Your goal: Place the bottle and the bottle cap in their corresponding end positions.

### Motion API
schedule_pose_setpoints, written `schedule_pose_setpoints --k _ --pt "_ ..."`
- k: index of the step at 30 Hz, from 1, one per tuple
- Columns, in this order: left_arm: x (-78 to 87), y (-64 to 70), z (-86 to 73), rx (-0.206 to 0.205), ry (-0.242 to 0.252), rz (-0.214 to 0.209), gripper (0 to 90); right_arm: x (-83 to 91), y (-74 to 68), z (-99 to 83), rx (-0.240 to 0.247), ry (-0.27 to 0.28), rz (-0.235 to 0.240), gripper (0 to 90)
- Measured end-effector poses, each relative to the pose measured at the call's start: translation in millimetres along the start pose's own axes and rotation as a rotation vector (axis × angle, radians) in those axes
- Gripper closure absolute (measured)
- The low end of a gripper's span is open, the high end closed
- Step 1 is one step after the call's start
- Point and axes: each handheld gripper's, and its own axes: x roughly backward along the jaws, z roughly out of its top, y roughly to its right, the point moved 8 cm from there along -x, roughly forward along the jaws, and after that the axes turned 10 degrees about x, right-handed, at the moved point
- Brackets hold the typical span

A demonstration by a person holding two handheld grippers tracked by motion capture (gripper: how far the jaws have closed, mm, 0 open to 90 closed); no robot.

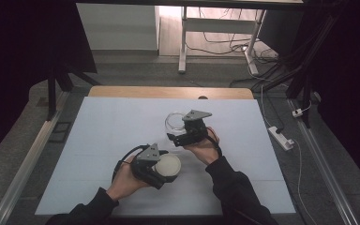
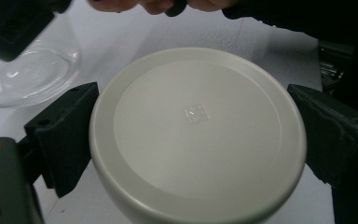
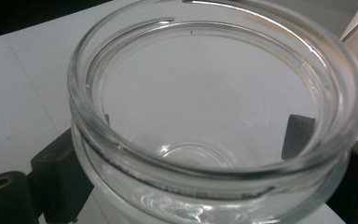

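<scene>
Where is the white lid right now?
In the high view the lid sits low at the centre of the table, clamped in the left claw, near the glass jar that the right claw holds.

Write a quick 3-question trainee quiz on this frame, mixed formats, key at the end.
1. True or false: the glass jar has its lid on.
2. What sits between the left gripper jaws? A) a white round lid B) a spoon C) a sponge
3. Fill in: the right gripper holds the ____ on the white table.

Key: 1 false, its mouth is open; 2 A; 3 glass jar.
</scene>
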Motion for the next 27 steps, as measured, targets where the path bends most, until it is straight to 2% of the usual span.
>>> schedule_pose_setpoints --k 7,9,13,19,27 --pt "-17.6 -2.0 -4.8 -0.013 -0.021 -0.006 8.4 -13.7 4.0 1.9 -0.001 -0.006 -0.004 6.8" --pt "-24.5 -3.5 -7.5 -0.030 -0.031 0.001 8.4 -18.7 5.6 1.5 -0.001 -0.011 -0.006 6.9" --pt "-30.5 -7.4 -10.8 -0.043 -0.051 0.015 8.4 -25.3 8.2 -1.4 -0.002 -0.021 -0.011 6.8" --pt "-38.9 -14.8 -15.3 -0.042 -0.053 0.029 8.4 -33.6 10.6 -7.6 -0.005 -0.039 -0.015 6.8" --pt "-49.1 -20.8 -21.7 -0.048 -0.092 0.051 8.4 -38.3 11.4 -12.7 -0.012 -0.046 -0.013 6.8"
